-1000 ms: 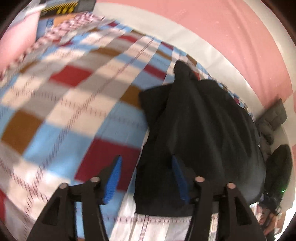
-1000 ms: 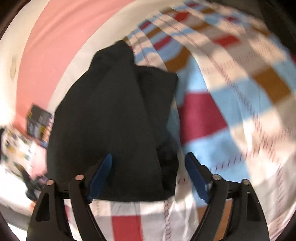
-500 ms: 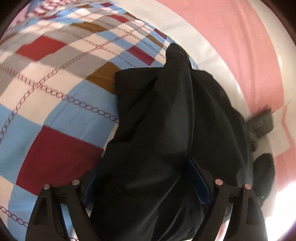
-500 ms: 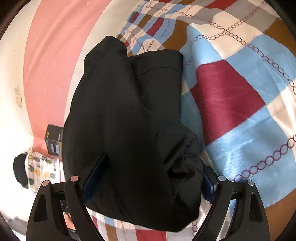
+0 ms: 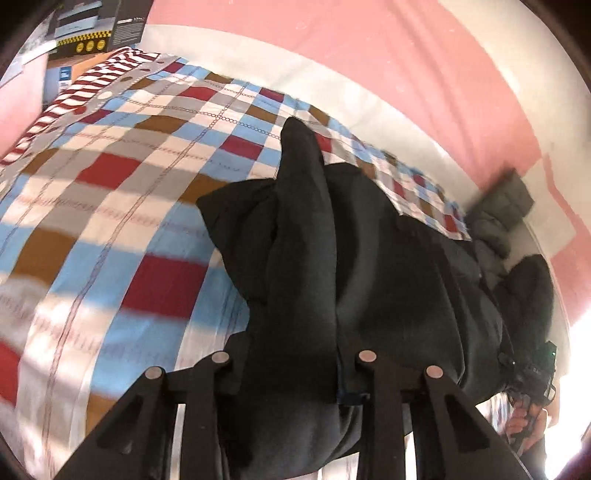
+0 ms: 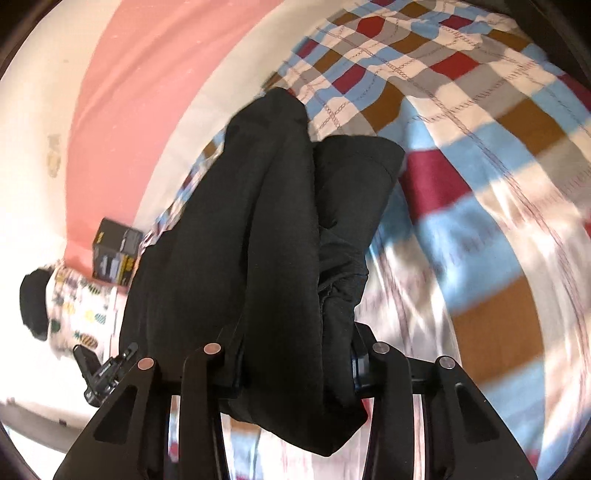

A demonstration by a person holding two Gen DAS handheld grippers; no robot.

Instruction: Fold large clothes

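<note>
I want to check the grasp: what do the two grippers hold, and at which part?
Both the left gripper and right gripper are closing on the black garment, at its near edge.

A checked bedspread (image 5: 122, 206) in red, blue, brown, grey and white squares covers the bed, and a pink and white wall (image 5: 388, 55) rises behind it. At the bedspread's far corner lies a red-and-white striped cloth (image 5: 74, 96), with a black box (image 5: 96, 26) marked in yellow just beyond it. Off the bedspread's other far edge, against the wall, lies a grey padded garment (image 5: 506, 199).
</note>
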